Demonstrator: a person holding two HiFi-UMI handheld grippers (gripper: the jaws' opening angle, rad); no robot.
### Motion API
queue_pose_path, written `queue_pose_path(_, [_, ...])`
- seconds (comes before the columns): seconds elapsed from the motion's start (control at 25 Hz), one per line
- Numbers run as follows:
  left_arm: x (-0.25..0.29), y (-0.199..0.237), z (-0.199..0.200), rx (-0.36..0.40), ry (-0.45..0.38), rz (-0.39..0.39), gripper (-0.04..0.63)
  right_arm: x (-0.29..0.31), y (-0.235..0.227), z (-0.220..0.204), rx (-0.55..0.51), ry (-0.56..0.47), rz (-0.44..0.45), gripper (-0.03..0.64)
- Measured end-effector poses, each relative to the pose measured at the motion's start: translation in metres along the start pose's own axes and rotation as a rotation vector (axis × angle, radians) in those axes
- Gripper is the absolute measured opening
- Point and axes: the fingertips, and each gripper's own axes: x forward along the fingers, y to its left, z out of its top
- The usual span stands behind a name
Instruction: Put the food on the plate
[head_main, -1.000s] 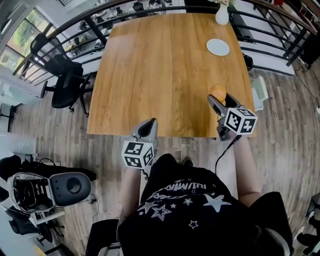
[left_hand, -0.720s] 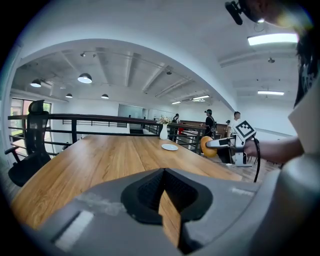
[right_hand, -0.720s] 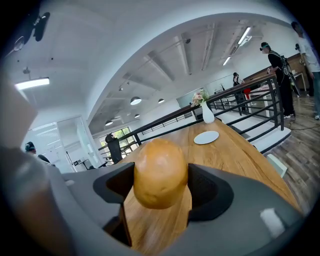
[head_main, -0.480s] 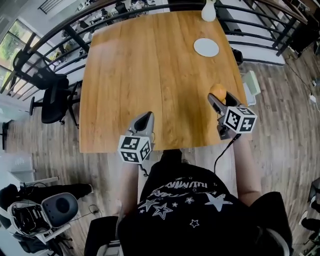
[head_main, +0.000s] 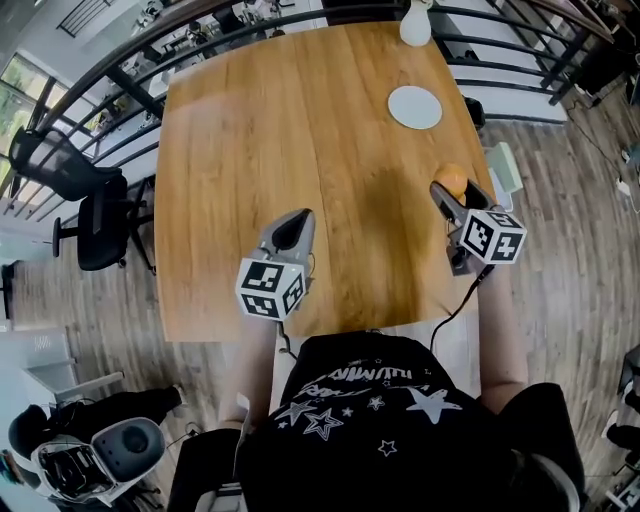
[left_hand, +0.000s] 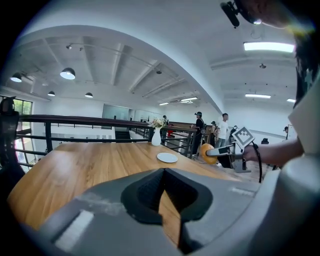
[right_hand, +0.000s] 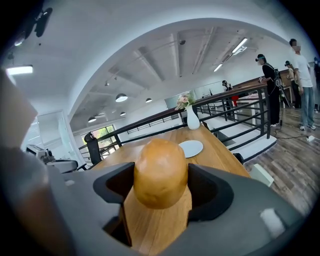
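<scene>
A round orange-brown bun (right_hand: 160, 172) sits between the jaws of my right gripper (right_hand: 160, 186), which is shut on it. In the head view the bun (head_main: 452, 178) and right gripper (head_main: 451, 191) are over the right side of the wooden table (head_main: 300, 130). The white plate (head_main: 414, 107) lies bare beyond them, near the far right corner, and shows past the bun in the right gripper view as the plate (right_hand: 190, 148). My left gripper (head_main: 293, 228) hangs over the table's near middle, shut and holding nothing; its jaws (left_hand: 163, 172) meet.
A white vase (head_main: 415, 25) with flowers stands at the far edge behind the plate. A black railing (head_main: 520, 55) runs round the table's far side. Office chairs (head_main: 85, 215) stand to the left, and people (right_hand: 302, 75) stand in the distance.
Both grippers have come forward over the table. The right one, still holding the bun, is a little nearer the plate. The left one has moved in from the front edge.
</scene>
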Motion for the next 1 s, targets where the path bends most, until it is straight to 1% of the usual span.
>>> queue_pose_path(0.16, [0.032,0.011,0.011,0.016,0.004,-0.032,0.000,0.020,-0.024,0.014,0.009,-0.004,-0.044,0.337])
queue_pose_path(0.44, [0.080,0.039,0.049,0.017,0.008,-0.066,0.000,0.058,-0.046,0.060,0.018,-0.009,-0.099,0.337])
queue_pose_path(0.64, [0.108,0.058,0.048,0.005,0.023,-0.075,0.000,0.091,-0.058,0.067,0.006,0.017,-0.112,0.337])
queue_pose_path(0.8, [0.123,0.073,0.041,-0.014,0.035,-0.073,0.000,0.121,-0.066,0.071,-0.042,0.054,-0.128,0.337])
queue_pose_path(1.0, [0.136,0.091,0.037,-0.013,0.039,-0.059,0.000,0.153,-0.075,0.077,-0.108,0.101,-0.157,0.337])
